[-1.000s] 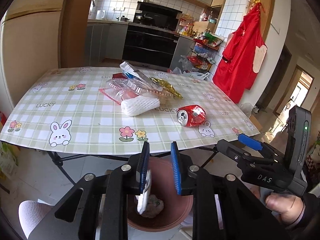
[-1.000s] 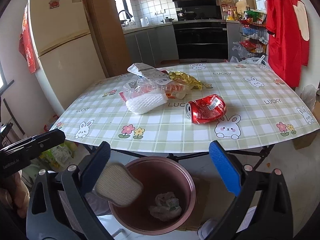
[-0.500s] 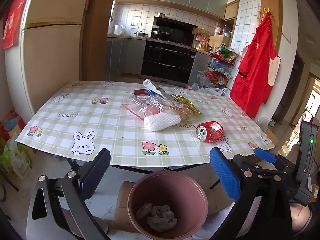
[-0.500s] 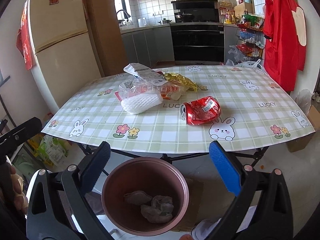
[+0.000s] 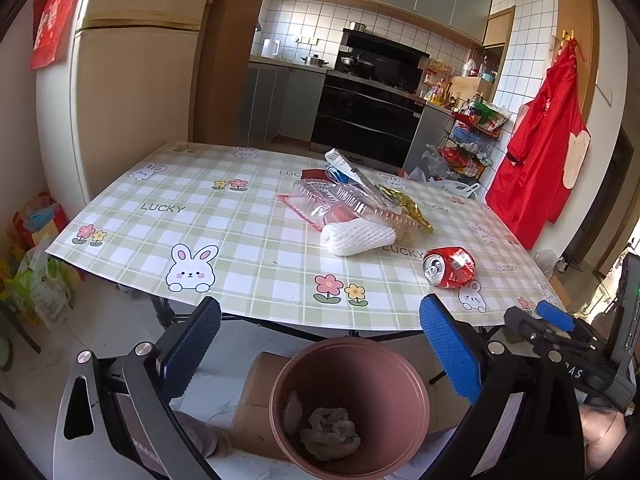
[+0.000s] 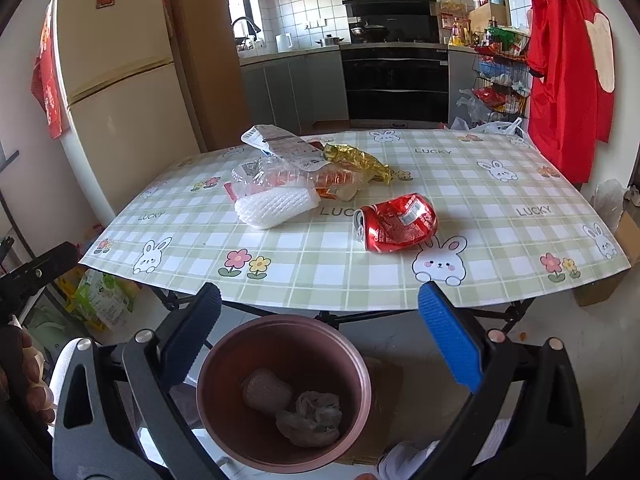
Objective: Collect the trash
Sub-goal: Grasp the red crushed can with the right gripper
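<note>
A pink-brown bin [image 5: 400, 368] [image 6: 356, 356] stands on the floor below the table's near edge, holding a flat pad [image 6: 266, 392] and crumpled paper [image 6: 312, 418]. My left gripper [image 5: 320, 344] hangs open above the bin with nothing between its blue pads. My right gripper [image 6: 318, 332] is also open and empty over the bin. On the table [image 5: 256, 276] lie a crushed red can [image 5: 450, 266] [image 6: 396, 222], a white foam net [image 5: 356, 236] [image 6: 276, 204], clear plastic packaging [image 5: 340, 200] [image 6: 288, 174] and a gold wrapper [image 5: 408, 208] [image 6: 358, 158].
A fridge [image 6: 116, 92] stands left of the table. A red apron [image 5: 540, 152] hangs on the right wall. Bags [image 5: 40, 264] sit on the floor at the left. A cardboard box [image 5: 256, 404] rests beside the bin. Kitchen counters and an oven are behind.
My left gripper opened and dropped a flat pad into the bin. It then swung so the table sits more to the right in its view. The right gripper stayed open and nearly still.
</note>
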Tool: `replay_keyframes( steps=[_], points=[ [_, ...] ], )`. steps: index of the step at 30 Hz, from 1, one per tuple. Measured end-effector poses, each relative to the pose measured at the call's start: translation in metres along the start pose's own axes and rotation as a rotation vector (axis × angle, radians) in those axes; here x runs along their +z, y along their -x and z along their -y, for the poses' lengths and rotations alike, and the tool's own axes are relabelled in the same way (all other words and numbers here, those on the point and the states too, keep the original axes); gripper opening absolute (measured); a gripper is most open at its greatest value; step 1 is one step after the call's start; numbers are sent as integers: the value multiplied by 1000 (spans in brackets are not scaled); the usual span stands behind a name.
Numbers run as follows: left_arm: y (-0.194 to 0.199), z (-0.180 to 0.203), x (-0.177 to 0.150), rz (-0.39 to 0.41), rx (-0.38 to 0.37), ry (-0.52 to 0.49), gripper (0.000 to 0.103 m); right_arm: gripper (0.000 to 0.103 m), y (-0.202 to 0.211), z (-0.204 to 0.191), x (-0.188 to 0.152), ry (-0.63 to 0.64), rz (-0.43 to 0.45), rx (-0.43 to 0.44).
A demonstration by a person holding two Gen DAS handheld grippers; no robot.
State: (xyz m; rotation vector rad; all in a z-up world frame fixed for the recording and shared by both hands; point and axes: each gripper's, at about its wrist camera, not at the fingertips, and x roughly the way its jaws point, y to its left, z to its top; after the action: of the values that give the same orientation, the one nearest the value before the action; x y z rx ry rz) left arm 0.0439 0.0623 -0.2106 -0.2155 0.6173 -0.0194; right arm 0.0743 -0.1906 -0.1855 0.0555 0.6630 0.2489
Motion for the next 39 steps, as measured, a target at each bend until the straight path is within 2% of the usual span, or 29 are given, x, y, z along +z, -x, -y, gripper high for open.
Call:
replay_keyframes(
  steps=[6, 11, 12, 13, 15, 24, 27, 32, 34, 36, 38, 39],
  points=[
    [-28, -11, 0, -32, 49, -33, 97, 97, -36, 44, 30, -80, -33, -2],
    [-58, -26, 21, -46, 68, 25, 97, 97, -81, 91, 53, -102, -63, -49],
    [-63, -26, 26, -47, 69, 34, 97, 95, -89, 98, 56, -103, -72, -57],
    [-68, -26, 30, -48, 69, 38, 97, 88, -101, 107, 59, -107, -90, -67],
    [-78, -24, 37, -52, 68, 40, 97, 84, -122, 124, 63, -131, -125, -67],
    [-113, -19, 35, -122, 40, 32, 97, 78, -188, 142, 62, -178, -211, -26],
    [-121, -17, 33, -142, 32, 26, 97, 71, -201, 143, 61, -206, -235, -8],
    [-130, -13, 37, -149, -1, 28, 97, 50, -214, 146, 57, -265, -262, 41],
    [-136, -10, 45, -150, -24, 34, 97, 40, -214, 145, 57, -272, -259, 61],
    [-142, -7, 56, -143, -51, 37, 97, 37, -213, 141, 59, -255, -259, 51],
    [-150, -8, 68, -121, -87, 62, 97, 28, -208, 136, 61, -242, -245, 64],
    [-155, -8, 73, -116, -95, 82, 96, 28, -206, 134, 62, -236, -238, 54]
  ],
)
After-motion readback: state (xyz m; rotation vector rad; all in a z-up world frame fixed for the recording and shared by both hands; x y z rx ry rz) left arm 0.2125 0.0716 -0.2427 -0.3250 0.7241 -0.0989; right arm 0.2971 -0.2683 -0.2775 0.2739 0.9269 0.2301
